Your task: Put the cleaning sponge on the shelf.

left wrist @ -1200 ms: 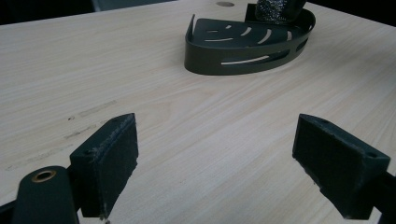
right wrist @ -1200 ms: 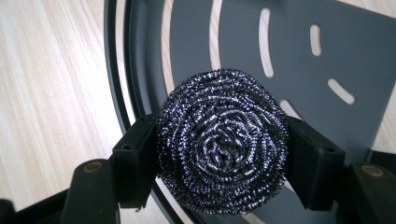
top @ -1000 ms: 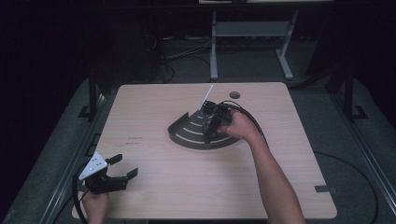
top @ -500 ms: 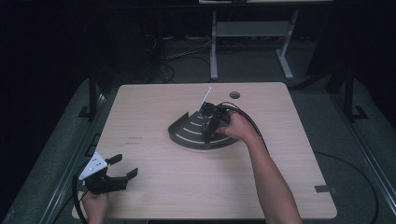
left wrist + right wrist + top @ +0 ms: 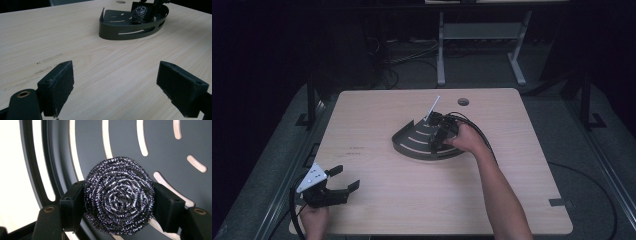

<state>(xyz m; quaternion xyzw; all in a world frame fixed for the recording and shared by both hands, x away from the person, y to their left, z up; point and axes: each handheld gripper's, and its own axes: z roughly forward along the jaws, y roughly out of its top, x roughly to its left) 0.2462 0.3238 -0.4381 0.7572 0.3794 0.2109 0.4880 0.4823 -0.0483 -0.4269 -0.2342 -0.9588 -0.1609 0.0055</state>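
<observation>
A dark fan-shaped slotted tray point(image 5: 412, 145) lies at the middle of the table. My right gripper point(image 5: 438, 137) reaches down into it, shut on a steel wool scouring ball point(image 5: 118, 195) squeezed between both jaws just above the tray floor point(image 5: 160, 147). From the left gripper view the ball point(image 5: 140, 14) sits inside the tray point(image 5: 130, 31) near its far wall. My left gripper point(image 5: 343, 180) rests near the table's front left corner, open, with bare wood between its pads point(image 5: 58, 85).
The wooden table point(image 5: 377, 115) has a round cable hole point(image 5: 463, 101) at the back. A white strip point(image 5: 432, 108) sticks up from the right gripper. A metal stand and cables sit on the dark floor behind the table.
The right gripper has shifted slightly within the tray. The left gripper has not moved.
</observation>
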